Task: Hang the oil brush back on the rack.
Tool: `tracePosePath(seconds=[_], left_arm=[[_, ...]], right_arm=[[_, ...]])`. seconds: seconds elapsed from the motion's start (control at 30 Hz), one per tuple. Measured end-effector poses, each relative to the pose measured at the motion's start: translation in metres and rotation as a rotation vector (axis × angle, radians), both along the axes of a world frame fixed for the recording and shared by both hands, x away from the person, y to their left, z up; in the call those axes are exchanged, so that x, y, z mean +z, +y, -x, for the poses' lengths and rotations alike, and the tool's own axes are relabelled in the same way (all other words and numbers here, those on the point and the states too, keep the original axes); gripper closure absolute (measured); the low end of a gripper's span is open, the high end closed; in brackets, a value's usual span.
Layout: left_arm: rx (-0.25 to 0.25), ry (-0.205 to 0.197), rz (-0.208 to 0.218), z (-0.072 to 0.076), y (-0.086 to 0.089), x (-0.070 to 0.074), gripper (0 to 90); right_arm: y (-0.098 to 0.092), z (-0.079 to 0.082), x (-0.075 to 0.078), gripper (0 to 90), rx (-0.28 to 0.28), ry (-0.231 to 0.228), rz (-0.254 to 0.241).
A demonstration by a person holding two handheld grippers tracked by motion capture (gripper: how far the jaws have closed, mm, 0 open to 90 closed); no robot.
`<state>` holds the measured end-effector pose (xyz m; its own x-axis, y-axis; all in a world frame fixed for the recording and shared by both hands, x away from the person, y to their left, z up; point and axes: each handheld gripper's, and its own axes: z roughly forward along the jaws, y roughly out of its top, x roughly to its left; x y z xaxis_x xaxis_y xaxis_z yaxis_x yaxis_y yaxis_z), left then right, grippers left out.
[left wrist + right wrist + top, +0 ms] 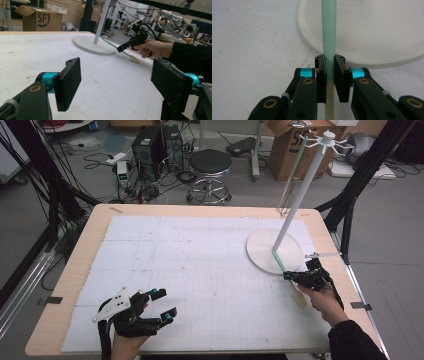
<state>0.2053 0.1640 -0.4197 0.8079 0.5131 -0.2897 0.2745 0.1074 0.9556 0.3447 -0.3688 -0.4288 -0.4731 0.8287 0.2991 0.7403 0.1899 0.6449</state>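
Spatula handle mint green, beige toward its blade. Right gripper black with cyan collars and brass rivets; left gripper the same. Stand base white. Table mat white, faint grid; table rim light wood.

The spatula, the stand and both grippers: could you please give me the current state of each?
Spatula: green handle clamped, its blade end low over the table by the right hand, its far end over the stand's base.
Right gripper: shut on the spatula's handle.
Left gripper: open, nothing between its jaws.
Stand: upright on its round base, hooks at the top.
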Motion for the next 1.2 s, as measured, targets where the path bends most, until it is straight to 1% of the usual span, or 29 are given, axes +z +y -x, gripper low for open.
tracePosePath(seconds=[0.07, 0.2, 0.3, 0.33, 0.4, 0.43, 0.5, 0.53, 0.57, 0.63, 0.67, 0.73, 0.8, 0.9, 0.93, 0.97, 1.13, 1.2], left_arm=[[0.0, 0.001, 0.001, 0.0, 0.0, 0.0, 24.9], [-0.001, 0.001, -0.001, 0.0, 0.0, 0.0, 24.9], [-0.001, 0.002, 0.0, 0.0, 0.001, 0.0, 24.9], [0.001, 0.004, 0.0, 0.0, 0.001, 0.0, 24.9], [0.001, 0.004, 0.0, 0.0, 0.001, 0.0, 24.9], [0.001, 0.003, 0.0, 0.0, 0.001, 0.0, 24.9], [0.001, 0.002, -0.001, 0.0, 0.0, 0.0, 24.9], [0.001, 0.002, 0.0, 0.0, 0.0, 0.0, 24.9], [-0.001, 0.002, -0.002, 0.0, 0.0, 0.0, 24.9], [0.0, 0.001, -0.003, 0.0, 0.0, 0.0, 24.9], [0.0, 0.001, -0.002, 0.0, 0.0, 0.0, 24.9], [0.0, 0.002, -0.001, 0.0, 0.0, 0.0, 24.9], [-0.001, 0.004, -0.002, -0.001, 0.0, 0.0, 24.9], [-0.003, 0.003, -0.001, -0.001, -0.001, 0.0, 24.9], [-0.001, 0.003, -0.001, 0.0, -0.001, 0.0, 24.9], [-0.002, 0.002, -0.003, 0.0, -0.001, 0.0, 24.9], [0.0, 0.001, -0.002, 0.0, 0.0, 0.0, 24.9], [-0.001, 0.002, -0.001, 0.0, 0.0, 0.0, 24.9]], right_arm=[[0.0, 0.0, 0.0, 81.8, 0.005, 0.009, -0.016], [0.0, 0.0, 0.001, 82.0, 0.007, 0.008, -0.05], [-0.001, 0.0, 0.001, 82.1, 0.006, 0.009, -0.055], [-0.002, 0.0, 0.001, 82.2, 0.007, 0.014, -0.066], [-0.002, 0.0, 0.001, 82.3, 0.002, 0.009, -0.066], [-0.002, 0.0, 0.002, 82.4, 0.0, 0.013, -0.069], [-0.002, 0.001, 0.002, 82.4, -0.002, 0.003, -0.059], [-0.003, 0.001, 0.003, 82.4, 0.0, 0.006, -0.069], [-0.003, 0.001, 0.003, 82.5, -0.003, -0.004, -0.067], [-0.003, 0.002, 0.004, 82.5, -0.004, -0.002, -0.076], [-0.003, 0.002, 0.005, 82.5, -0.006, -0.011, -0.075], [-0.004, 0.004, 0.009, 82.4, -0.004, -0.02, -0.093], [-0.005, 0.005, 0.014, 82.5, -0.003, -0.034, -0.103], [-0.005, 0.007, 0.026, 82.4, -0.002, -0.055, -0.117], [-0.005, 0.007, 0.029, 82.4, 0.001, -0.072, -0.117], [-0.004, 0.008, 0.034, 82.4, 0.002, -0.073, -0.125], [-0.002, 0.012, 0.06, 82.4, 0.02, -0.133, -0.158], [-0.003, 0.014, 0.071, 82.4, 0.023, -0.158, -0.186]])
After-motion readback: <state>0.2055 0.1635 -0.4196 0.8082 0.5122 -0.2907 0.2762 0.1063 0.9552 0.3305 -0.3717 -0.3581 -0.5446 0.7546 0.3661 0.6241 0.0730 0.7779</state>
